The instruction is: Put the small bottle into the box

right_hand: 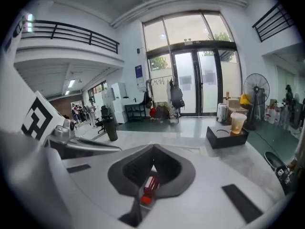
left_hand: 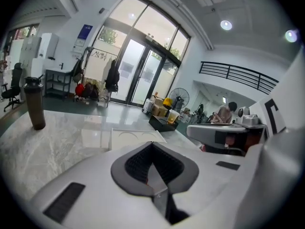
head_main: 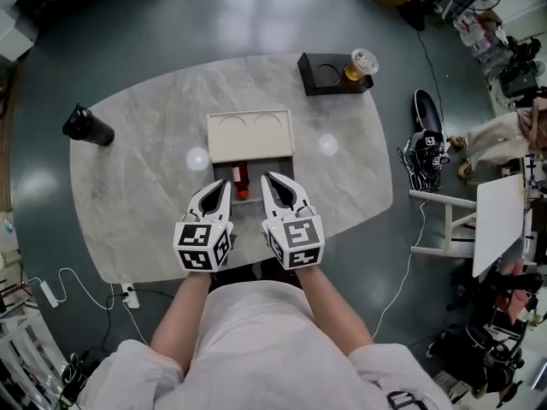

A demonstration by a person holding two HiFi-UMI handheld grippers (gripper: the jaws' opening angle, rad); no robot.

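Observation:
A small red bottle (head_main: 242,180) lies in the dark open box (head_main: 222,172) near the table's front edge. The box's beige lid (head_main: 250,135) is folded back behind it. My left gripper (head_main: 226,183) sits just left of the bottle with its jaws shut and nothing in them. My right gripper (head_main: 267,178) sits just right of the bottle, also shut and empty. In the right gripper view the bottle (right_hand: 150,185) shows below the closed jaws (right_hand: 153,148). The left gripper view shows closed jaws (left_hand: 152,143) and the lid (left_hand: 136,138) beyond them.
A black shaker bottle (head_main: 87,126) stands at the table's far left. At the back right is a black tray (head_main: 329,73) with a cup of drink (head_main: 362,63). The marble table (head_main: 154,186) ends just behind the grippers. Shoes (head_main: 425,135) and a white stand (head_main: 496,220) are on the floor to the right.

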